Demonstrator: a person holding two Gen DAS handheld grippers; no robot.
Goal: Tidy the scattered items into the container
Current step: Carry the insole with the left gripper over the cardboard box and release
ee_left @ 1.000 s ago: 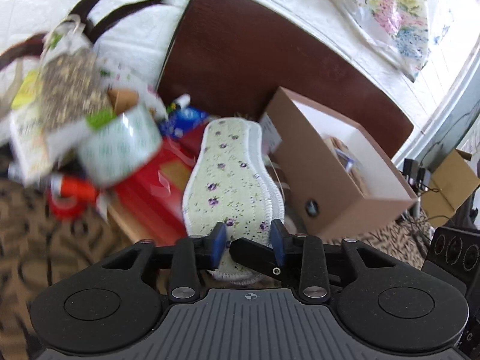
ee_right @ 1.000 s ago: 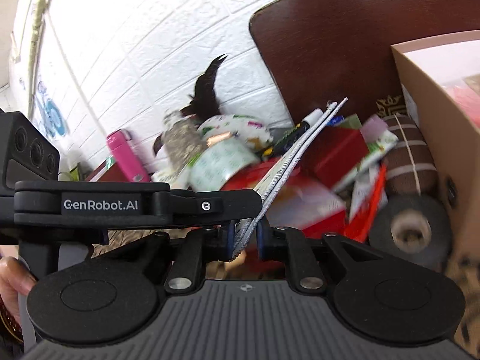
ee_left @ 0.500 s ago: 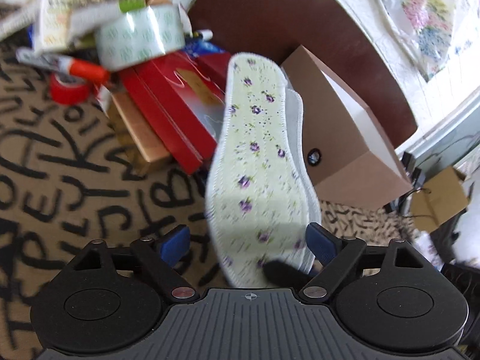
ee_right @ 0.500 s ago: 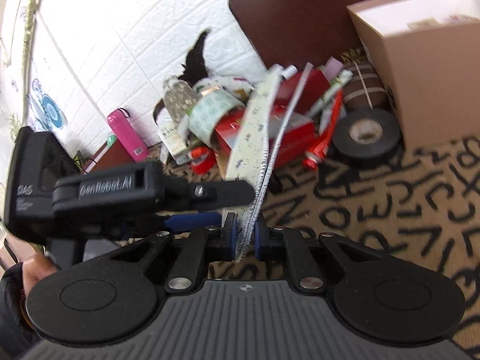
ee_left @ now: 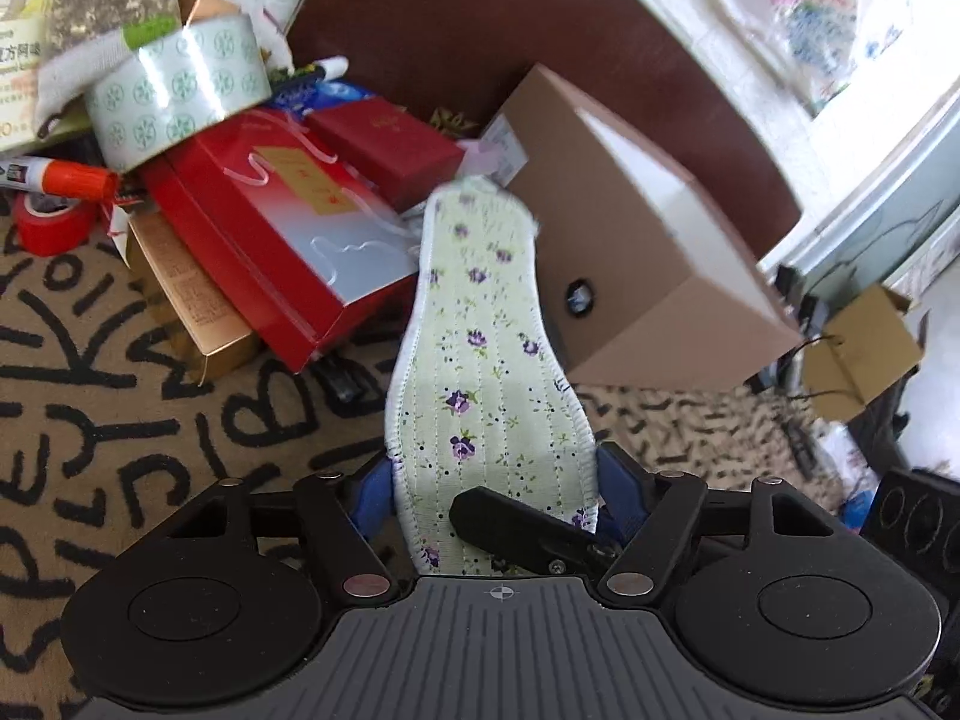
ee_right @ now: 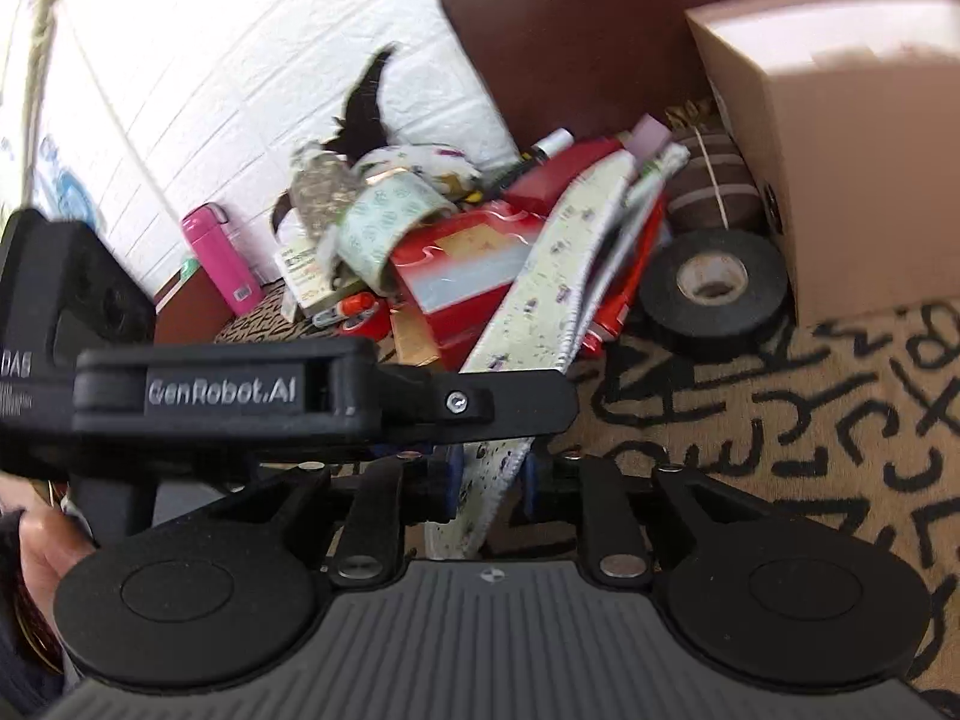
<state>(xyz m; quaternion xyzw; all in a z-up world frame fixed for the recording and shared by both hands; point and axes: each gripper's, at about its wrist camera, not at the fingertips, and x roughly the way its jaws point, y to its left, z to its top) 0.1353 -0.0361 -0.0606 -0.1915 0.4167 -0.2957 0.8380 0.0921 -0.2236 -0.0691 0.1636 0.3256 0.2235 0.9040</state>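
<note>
A pair of pale green floral insoles stands upright over the lettered cloth, in front of the brown cardboard box. My right gripper pinches the insoles edge-on at the heel, and its jaws are opening slightly. One of its black fingers lies across the heel in the left wrist view. My left gripper straddles the heel, jaws closing, blue pads right at the two side edges. A black finger of the left gripper crosses the right wrist view.
Left of the box is a pile: red gift boxes, a green-patterned tape roll, a glue stick, red tape. A black tape roll lies by the box. A person's hand shows at lower left.
Both grippers drew back from the pile with the insoles. The left jaws spread wide, then narrowed around the heel. The right gripper kept its pinch.
</note>
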